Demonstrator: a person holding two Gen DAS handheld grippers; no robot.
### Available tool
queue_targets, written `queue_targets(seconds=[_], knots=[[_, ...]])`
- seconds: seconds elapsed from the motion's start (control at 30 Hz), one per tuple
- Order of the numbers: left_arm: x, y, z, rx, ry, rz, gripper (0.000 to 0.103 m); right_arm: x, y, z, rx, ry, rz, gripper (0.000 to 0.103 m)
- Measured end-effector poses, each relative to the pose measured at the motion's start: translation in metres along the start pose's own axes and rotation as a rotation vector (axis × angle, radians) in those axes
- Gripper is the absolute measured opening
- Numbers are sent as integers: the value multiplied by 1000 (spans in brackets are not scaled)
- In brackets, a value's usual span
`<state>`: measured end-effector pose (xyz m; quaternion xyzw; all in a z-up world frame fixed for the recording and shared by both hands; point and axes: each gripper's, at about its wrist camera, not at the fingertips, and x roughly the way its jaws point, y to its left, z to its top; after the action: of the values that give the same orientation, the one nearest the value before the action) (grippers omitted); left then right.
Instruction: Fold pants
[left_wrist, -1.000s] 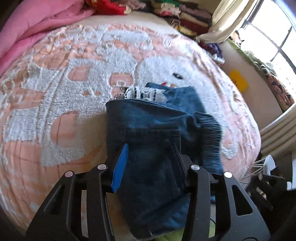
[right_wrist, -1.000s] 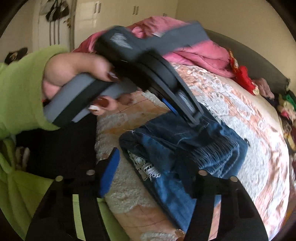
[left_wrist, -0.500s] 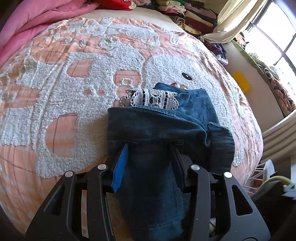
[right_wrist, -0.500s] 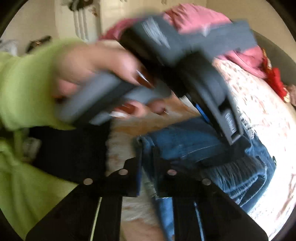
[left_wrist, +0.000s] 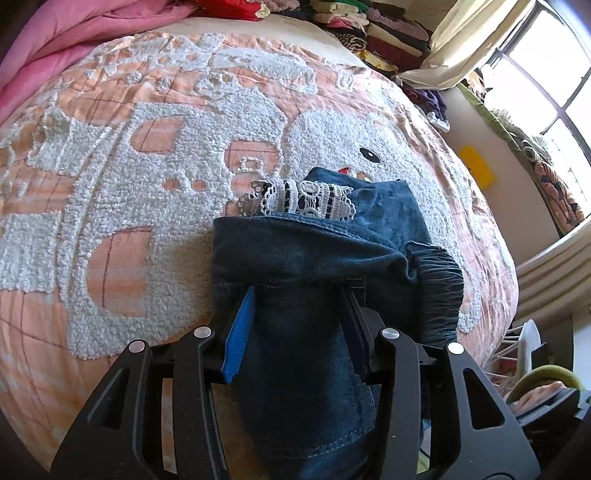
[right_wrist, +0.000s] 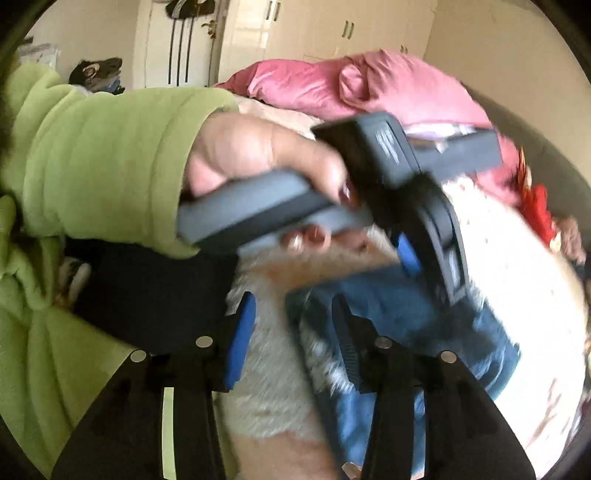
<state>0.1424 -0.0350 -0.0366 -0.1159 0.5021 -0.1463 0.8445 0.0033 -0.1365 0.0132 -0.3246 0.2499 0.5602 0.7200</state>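
We have the folded jeans (left_wrist: 310, 258) lying on the bed (left_wrist: 110, 184), lace hem uppermost. Our left tool (left_wrist: 299, 325) is clamped on a thick fold of the denim. Our right tool (right_wrist: 291, 332) is opening at the jeans' near edge, with no cloth pressed between its pads.

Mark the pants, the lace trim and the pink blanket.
pants (left_wrist: 303, 258), left wrist view, on the dark top fold.
lace trim (left_wrist: 299, 199), left wrist view, middle of the white band.
pink blanket (right_wrist: 369, 88), right wrist view, on its bunched middle.
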Motion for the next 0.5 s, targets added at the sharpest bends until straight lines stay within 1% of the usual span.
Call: queue_targets(seconds=[0.07,0.13,0.17,0.2,0.23,0.3,0.4,0.5], knots=[[-1,0,0,4,4,2,37,17,1,7,-47,25,-5,40],[0,-2,1,7,7,4,37,37,1,11,-103,77,-33,40],[0,-2,1,9,8,5,38,45,3,8,-119,98,-51,36],[0,-2,1,9,8,4,38,55,0,6,-130,122,-65,23],[1,-1,1,9,8,2,38,66,-2,6,-115,150,-26,19],[2,0,2,8,8,-7,41,66,-3,3,-97,154,30,13],[2,2,2,6,3,-17,41,56,1,-4,-103,143,43,13],[4,5,3,-10,-6,-29,42,62,-4,-14,-46,132,62,14]])
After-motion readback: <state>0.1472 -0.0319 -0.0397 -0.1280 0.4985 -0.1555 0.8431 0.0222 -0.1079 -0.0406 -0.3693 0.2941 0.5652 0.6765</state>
